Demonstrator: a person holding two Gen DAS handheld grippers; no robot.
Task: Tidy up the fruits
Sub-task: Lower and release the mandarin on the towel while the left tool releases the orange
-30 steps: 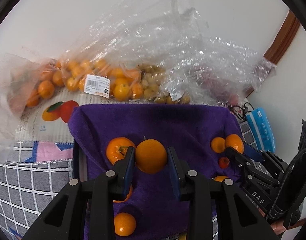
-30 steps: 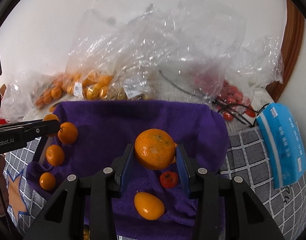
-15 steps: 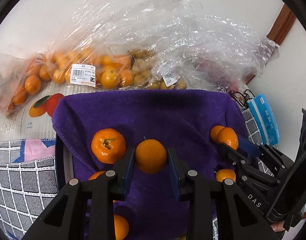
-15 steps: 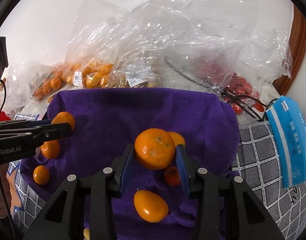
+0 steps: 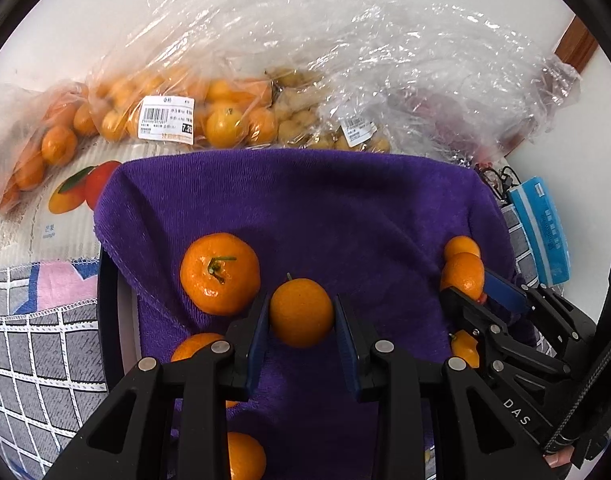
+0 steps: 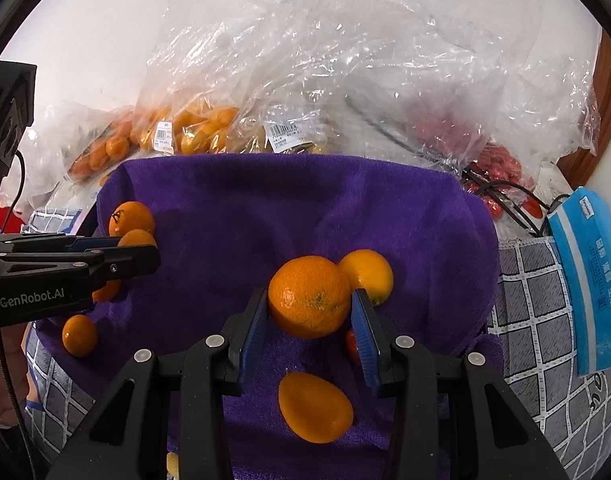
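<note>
2 oranges sit clamped: one (image 5: 301, 312) in left gripper (image 5: 301, 344), another (image 6: 309, 296) in right gripper (image 6: 309, 332).

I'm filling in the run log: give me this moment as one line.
left hand-held gripper: shut on small orange | right hand-held gripper: shut on large orange | both over purple towel

Left gripper (image 5: 301, 314) clamps small orange (image 5: 301, 312) above purple towel (image 5: 305, 208)

Oranges (image 5: 219, 274) scattered on purple towel (image 5: 305, 208)
</note>
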